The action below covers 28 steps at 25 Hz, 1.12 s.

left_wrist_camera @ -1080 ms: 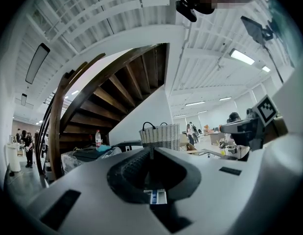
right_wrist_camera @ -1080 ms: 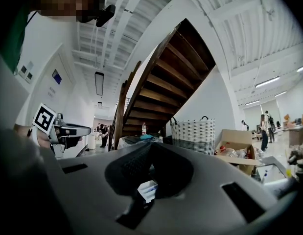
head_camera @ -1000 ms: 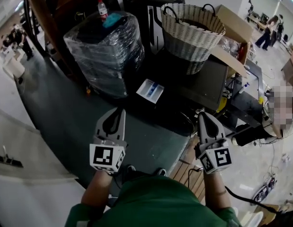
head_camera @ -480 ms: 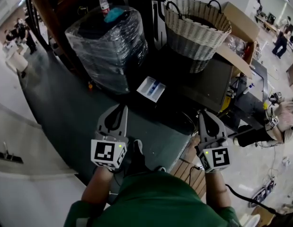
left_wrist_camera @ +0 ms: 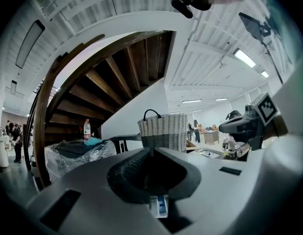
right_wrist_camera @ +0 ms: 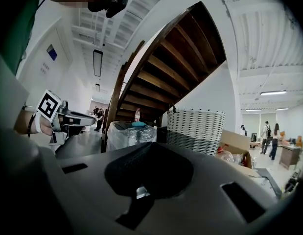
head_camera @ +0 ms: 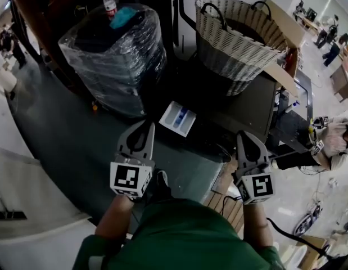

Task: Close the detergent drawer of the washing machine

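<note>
Left gripper [head_camera: 144, 127]: we held it pressed together, empty.
Right gripper [head_camera: 244, 135]: pressed together, empty.
Detergent drawer [head_camera: 177, 118]: open, ahead of us.

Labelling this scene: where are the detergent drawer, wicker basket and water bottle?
White open detergent drawer with blue insert [head_camera: 177, 118], head view, its middle.
White-and-grey woven wicker basket [head_camera: 230, 55], head view, outer wall.
Clear red-capped plastic water bottle [head_camera: 109, 3], head view, body.

Rectangular plastic detergent drawer [head_camera: 177, 118]: white, blue insert. Boxy washing machine [head_camera: 247, 103]: black top. Round woven basket [head_camera: 235, 38]: cream weave with dark flecks, grey lower band, black handles. Film-wrapped stack [head_camera: 114, 55]: black under clear glossy film. Left gripper [head_camera: 147, 126], right gripper [head_camera: 244, 135]: pale grey, black-and-white square markers. Person's top [head_camera: 179, 235]: green.
</note>
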Motion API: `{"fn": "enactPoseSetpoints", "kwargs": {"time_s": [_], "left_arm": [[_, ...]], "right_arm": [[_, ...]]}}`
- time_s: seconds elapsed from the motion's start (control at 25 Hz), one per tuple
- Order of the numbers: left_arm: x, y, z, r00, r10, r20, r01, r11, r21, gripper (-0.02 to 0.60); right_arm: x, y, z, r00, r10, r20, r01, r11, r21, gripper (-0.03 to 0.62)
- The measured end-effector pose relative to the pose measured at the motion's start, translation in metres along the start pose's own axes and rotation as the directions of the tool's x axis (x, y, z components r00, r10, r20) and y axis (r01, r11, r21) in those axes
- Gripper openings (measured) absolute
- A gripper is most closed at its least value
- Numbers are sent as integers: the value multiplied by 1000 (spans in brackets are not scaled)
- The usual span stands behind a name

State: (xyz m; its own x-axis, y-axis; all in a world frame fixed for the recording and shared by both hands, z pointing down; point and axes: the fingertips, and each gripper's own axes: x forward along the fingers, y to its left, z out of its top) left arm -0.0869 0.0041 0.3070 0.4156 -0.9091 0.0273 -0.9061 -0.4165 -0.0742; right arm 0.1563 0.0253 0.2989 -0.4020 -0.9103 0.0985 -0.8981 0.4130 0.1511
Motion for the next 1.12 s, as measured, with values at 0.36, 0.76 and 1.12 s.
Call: {"fn": "enactPoseSetpoints", "kwargs": {"time_s": [0.36, 0.76, 1.12], "left_arm": [[80, 78, -40, 995, -96, -37, 94, 995, -43, 40], [110, 61, -117, 957, -221, -187, 197, 971, -138, 40], [97, 52, -192, 924, -130, -361, 52, 975, -216, 40]], "right_arm": [[97, 2, -13, 994, -74, -81, 76, 997, 18, 20], [140, -6, -59, 975, -106, -196, 116, 992, 40, 19], [160, 36, -131, 932, 189, -308, -163, 981, 109, 20]]}}
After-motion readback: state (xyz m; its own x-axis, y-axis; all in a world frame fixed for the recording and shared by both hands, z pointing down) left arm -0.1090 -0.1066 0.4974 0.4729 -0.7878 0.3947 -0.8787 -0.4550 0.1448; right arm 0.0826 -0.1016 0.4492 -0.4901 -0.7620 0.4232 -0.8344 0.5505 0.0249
